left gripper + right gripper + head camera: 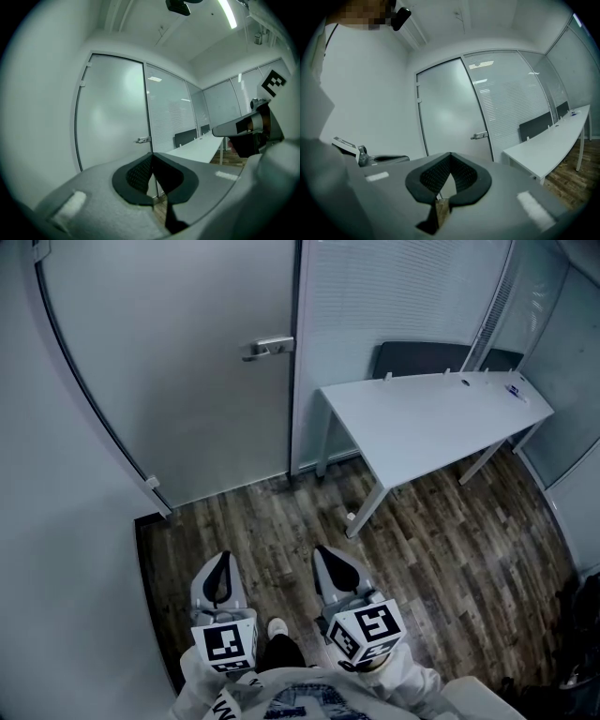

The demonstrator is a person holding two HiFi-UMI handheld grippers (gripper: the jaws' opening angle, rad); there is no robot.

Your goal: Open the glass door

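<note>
**Spotter:** What sits closest to you?

**Me:** My own rig, low in the head view: the left cube, the right cube, and my tongs just ahead of them. The left tongs are clenched on nothing. The right tongs are pinched together at the tips, also empty.

**Spotter:** And the door?

**Me:** The glass door stands closed straight ahead across the wooden floor, well apart from both tongs. Its handle is at the door's right edge. It is a lever lying level, with the free end pointing left. The hinges are on the left edge.

**Spotter:** Which hand takes it?

**Me:** The handle lies up and ahead, roughly between the two, so I judge neither clearly nearer. The white worktop stands to the right, so I'd lean left and release those tongs first.
</note>
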